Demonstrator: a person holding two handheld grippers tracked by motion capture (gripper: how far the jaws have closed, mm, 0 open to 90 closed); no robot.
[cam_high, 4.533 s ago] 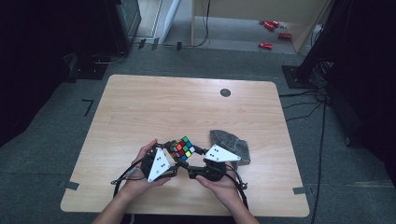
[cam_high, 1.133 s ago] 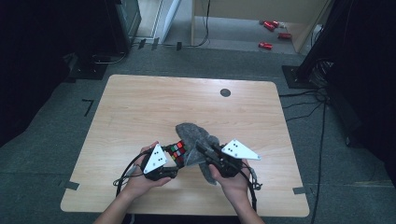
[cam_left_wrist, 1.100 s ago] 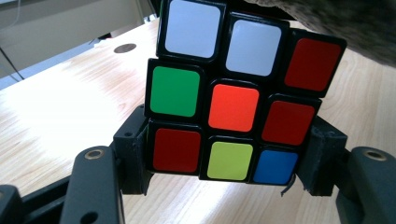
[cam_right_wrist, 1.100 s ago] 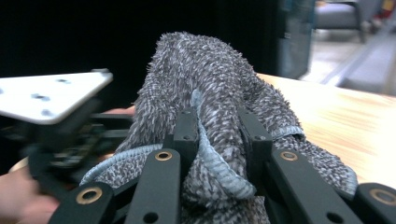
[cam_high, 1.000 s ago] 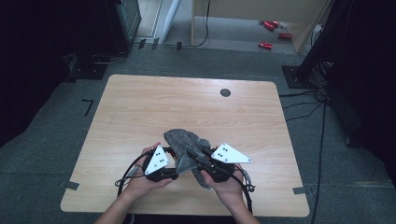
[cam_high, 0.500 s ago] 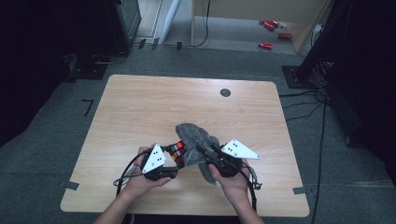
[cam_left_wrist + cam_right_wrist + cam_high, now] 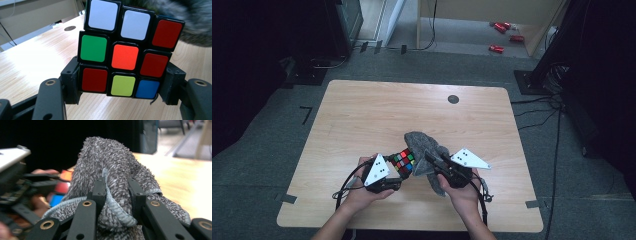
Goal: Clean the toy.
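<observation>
A scrambled puzzle cube (image 7: 403,161) (image 7: 127,50) is clamped between the jaws of my left gripper (image 7: 399,172) (image 7: 122,85), held a little above the wooden table (image 7: 377,115) near its front edge. The face toward the left gripper view has white, red, green, orange, yellow and blue stickers. My right gripper (image 7: 432,162) (image 7: 117,192) is shut on a bunched grey cloth (image 7: 428,150) (image 7: 110,165). The cloth lies against the cube's right side and top. In the right gripper view the cube (image 7: 60,186) shows blurred behind the cloth at the left.
A small round dark disc (image 7: 453,99) lies in the table's far half. Red objects (image 7: 502,35) lie on the floor beyond the table. Cables trail from both grippers over the front edge.
Earlier the cloth lay on the table beside the cube. Since then my right gripper has lifted it onto the cube. Over the last second it shifted slightly back and forth against the cube.
</observation>
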